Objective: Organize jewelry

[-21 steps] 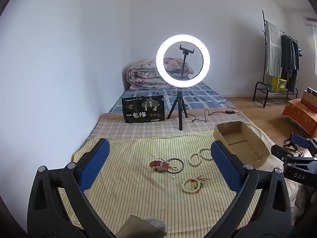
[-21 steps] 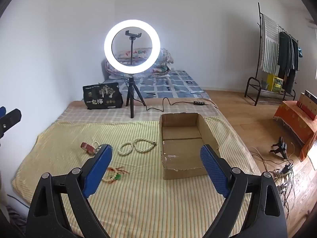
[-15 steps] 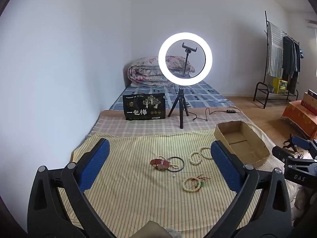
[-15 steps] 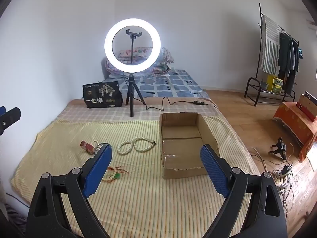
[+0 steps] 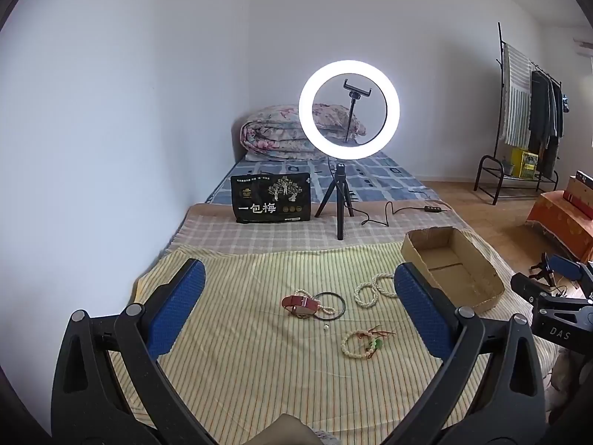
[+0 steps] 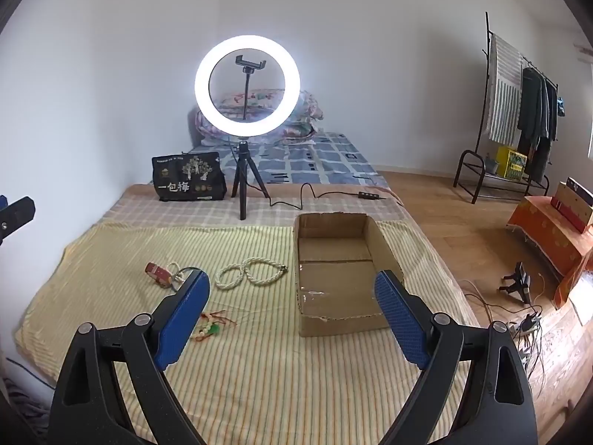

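Left wrist view: left tool (image 5: 298, 296) spread apart, red watch (image 5: 301, 304) ahead between its fingers; right tool (image 6: 292, 302) likewise apart, cardboard box (image 6: 339, 298) just ahead.

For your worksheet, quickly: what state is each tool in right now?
Left tool: open, holding nothing.
Right tool: open, holding nothing.

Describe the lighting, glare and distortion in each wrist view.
Left wrist view: the ring light blows out to pure white, fisheye vignette darkens the corners, and the jewelry stays sharp on the evenly lit striped cloth. Right wrist view: the same glare, and the clothes rack bows near the edge.
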Demonstrator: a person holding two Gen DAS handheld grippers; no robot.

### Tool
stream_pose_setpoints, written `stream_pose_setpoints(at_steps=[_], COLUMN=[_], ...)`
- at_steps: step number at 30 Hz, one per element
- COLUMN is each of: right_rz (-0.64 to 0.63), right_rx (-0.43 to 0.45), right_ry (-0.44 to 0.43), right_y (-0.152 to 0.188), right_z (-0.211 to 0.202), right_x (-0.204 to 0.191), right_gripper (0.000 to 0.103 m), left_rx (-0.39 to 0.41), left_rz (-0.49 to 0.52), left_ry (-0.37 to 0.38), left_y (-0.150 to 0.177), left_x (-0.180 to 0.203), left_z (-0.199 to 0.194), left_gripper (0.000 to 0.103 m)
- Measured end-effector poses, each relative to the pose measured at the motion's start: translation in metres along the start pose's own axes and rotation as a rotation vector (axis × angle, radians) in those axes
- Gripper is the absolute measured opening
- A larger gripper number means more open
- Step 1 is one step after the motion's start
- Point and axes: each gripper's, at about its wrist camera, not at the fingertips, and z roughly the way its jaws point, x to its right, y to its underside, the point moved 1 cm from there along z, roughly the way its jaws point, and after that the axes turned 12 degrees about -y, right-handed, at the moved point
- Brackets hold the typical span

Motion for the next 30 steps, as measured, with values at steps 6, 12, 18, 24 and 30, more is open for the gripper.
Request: stream_pose_setpoints(at_steps=[6, 12, 18, 24, 30], right_rz=[-0.003, -0.002, -0.003, -0.005, -0.01], right_rx=[0.003, -0.002, -0.001, 0.0, 0.0], right_ry=[-0.005, -0.003, -0.003, -0.002, -0.003], right_y=[0.0022, -0.0019, -0.0013, -0.0007, -0.0011], right_z=[-0.0041, 0.002, -0.0006, 0.0017, 0.0018], right_x=[0.0, -0.003, -0.0014, -0.0022, -0.0036], right_gripper=[0.091, 0.091, 0.091, 0.091, 0.091], left_rx=[0.005, 0.005, 0.008, 0.006, 0.005], left_rz=[0.008, 0.004, -0.003, 0.003, 0.002], left_ry=[0.002, -0.002, 0.0, 0.002, 0.003], left_y=[0.0014, 0.0, -0.0007, -0.0042, -0.0056], left_x=[0.0002, 0.0014, 0.0002, 0.0011, 0.0013], left_z=[-0.0022, -0.0013, -0.0019, -0.0024, -0.0026], left_gripper=[0.103, 0.103, 0.103, 0.103, 0.103])
